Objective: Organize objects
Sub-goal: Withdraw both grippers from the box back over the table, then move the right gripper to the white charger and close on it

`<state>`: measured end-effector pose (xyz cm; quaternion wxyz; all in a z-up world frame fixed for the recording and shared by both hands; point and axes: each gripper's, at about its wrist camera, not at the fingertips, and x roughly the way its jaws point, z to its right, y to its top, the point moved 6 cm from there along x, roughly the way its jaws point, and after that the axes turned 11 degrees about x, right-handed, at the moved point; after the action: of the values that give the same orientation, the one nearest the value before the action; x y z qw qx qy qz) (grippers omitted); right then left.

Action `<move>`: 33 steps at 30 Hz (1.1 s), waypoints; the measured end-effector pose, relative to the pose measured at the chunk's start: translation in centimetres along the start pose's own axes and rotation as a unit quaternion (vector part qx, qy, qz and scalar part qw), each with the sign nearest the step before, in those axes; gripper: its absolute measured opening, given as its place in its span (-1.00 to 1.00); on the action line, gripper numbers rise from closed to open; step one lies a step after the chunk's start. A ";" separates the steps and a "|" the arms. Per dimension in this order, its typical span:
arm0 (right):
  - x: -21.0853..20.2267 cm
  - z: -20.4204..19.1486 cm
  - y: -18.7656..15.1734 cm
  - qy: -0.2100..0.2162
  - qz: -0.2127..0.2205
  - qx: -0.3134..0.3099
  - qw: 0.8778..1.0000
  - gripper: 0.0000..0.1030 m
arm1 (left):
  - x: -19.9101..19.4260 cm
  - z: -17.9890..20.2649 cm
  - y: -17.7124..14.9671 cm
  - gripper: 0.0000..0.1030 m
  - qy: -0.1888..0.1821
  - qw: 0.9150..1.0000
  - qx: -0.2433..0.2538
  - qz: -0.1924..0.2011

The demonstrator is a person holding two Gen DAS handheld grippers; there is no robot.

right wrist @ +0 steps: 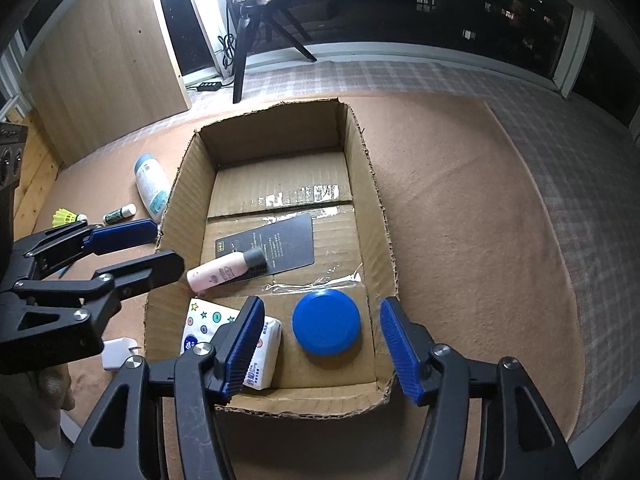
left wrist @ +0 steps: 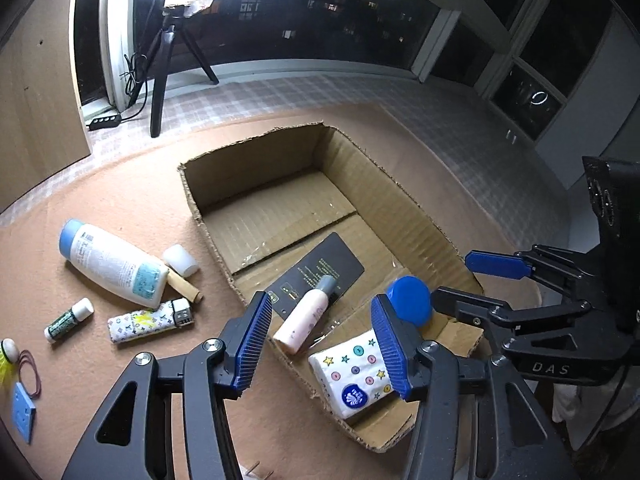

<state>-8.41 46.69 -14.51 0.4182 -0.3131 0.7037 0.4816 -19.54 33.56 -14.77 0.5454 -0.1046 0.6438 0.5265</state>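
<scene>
Both grippers fill the near edge of their own views, handles cut off by the frame; the left gripper (left wrist: 320, 344) hangs spread apart above the near end of the cardboard box (right wrist: 362, 168) with nothing pinched, its right finger covering one edge of the tissue pack (left wrist: 354, 376); the right gripper (right wrist: 322, 344) also stands released, its blue pads either side of the blue round lid (right wrist: 326, 322) without touching it, its left finger hiding part of the tissue pack; the box sits open-topped on the tan mat (right wrist: 472, 240), its near wall partly masked by gripper arms; inside lie the tissue pack at the near left corner, the blue lid just beside it, a dark card (right wrist: 280, 240) flat on the floor, and a pink bottle (right wrist: 218, 274) lying partly across that card; print on the card and the bottle is too small to read; outside the box, on the mat to its left, a large white bottle (left wrist: 114, 266) lies on its side over a tan stick (left wrist: 186, 286) whose far end is hidden; near them sit a patterned lighter (left wrist: 150, 320), a small white cap (left wrist: 180, 259), a small green tube (left wrist: 68, 319), red rubber bands (left wrist: 30, 372), a blue pad (left wrist: 22, 416) cut by the fisheye edge, and a yellow shuttlecock (right wrist: 66, 217) only half visible in either view; a tripod (left wrist: 160, 80) stands beyond, under glare that washes out its top.
</scene>
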 end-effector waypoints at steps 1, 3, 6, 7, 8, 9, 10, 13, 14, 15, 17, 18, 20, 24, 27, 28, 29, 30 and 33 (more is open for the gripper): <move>0.0 0.0 0.0 0.002 0.000 0.003 1.000 0.10 | -0.3 -0.2 -0.1 0.08 -0.001 1.000 -0.001 0.001; 0.0 -0.2 -0.1 0.005 -0.001 0.006 1.000 0.10 | -0.8 -0.6 -0.4 0.08 0.001 1.000 -0.005 0.003; 0.0 -0.5 -0.2 0.009 -0.003 0.010 1.000 0.10 | -1.5 -1.2 -1.1 0.08 0.003 1.000 -0.011 0.004; -0.1 -0.7 -0.3 0.011 -0.003 0.012 1.000 0.10 | -1.8 -1.5 -1.4 0.08 0.006 1.000 -0.013 0.004; -0.1 -0.9 -0.4 0.013 -0.004 0.013 1.000 0.10 | -2.0 -1.8 -1.6 0.08 0.007 1.000 -0.015 0.003; -0.2 -1.1 -0.5 0.016 -0.004 0.014 1.000 0.10 | -2.3 -2.1 -2.0 0.08 0.008 1.000 -0.017 0.002; -0.2 -1.5 -0.6 0.022 -0.005 0.016 1.000 0.10 | -2.6 -2.5 -2.3 0.08 0.010 1.000 -0.019 0.002; -0.3 -2.5 -0.9 0.034 -0.007 0.019 0.999 0.10 | -3.6 -3.8 -3.5 0.08 0.017 0.999 -0.029 0.002; -0.4 -3.0 -1.0 0.036 -0.008 0.018 0.999 0.10 | -4.0 -4.3 -3.9 0.08 0.019 0.999 -0.033 0.002; -0.4 -3.3 -1.1 0.038 -0.008 0.017 0.999 0.10 | -4.4 -5.0 -4.3 0.08 0.022 0.999 -0.037 0.002; -0.5 -4.3 -1.3 0.042 -0.008 0.014 0.999 0.10 | -5.3 -6.6 -5.5 0.08 0.029 0.998 -0.050 0.002; -0.5 -4.8 -1.4 0.044 -0.008 0.013 0.999 0.10 | -5.6 -7.3 -5.9 0.08 0.031 0.998 -0.057 0.001; -0.7 -5.8 -1.8 0.051 -0.009 0.010 0.999 0.09 | -6.2 -8.8 -7.2 0.08 0.035 0.997 -0.073 -0.001; -1.1 -8.3 -2.8 0.071 -0.011 0.001 0.997 0.10 | -7.2 -10.9 -9.8 0.06 0.037 0.995 -0.089 -0.009; -1.3 -10.1 -4.1 0.086 -0.020 -0.007 0.996 0.09 | -7.5 -11.6 -11.6 0.06 0.029 0.995 -0.093 -0.015; -1.2 -10.7 -4.7 0.090 -0.024 -0.007 0.996 0.10 | -7.5 -11.8 -12.0 0.06 0.026 0.995 -0.093 -0.016; -1.1 -11.1 -5.1 0.093 -0.028 -0.004 0.995 0.09 | -7.5 -11.9 -12.4 0.06 0.024 0.995 -0.094 -0.017; -1.0 -11.3 -5.6 0.097 -0.032 0.002 0.995 0.10 | -7.5 -12.0 -12.9 0.06 0.022 0.995 -0.095 -0.019; -0.4 -12.0 -7.4 0.114 -0.049 0.030 0.992 0.10 | -7.3 -12.0 -14.1 0.06 0.013 0.995 -0.091 -0.027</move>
<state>-5.44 32.89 -15.03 0.3676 -0.3878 0.7446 0.4002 -13.84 14.86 -18.56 0.5393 -0.1783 0.5970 0.5665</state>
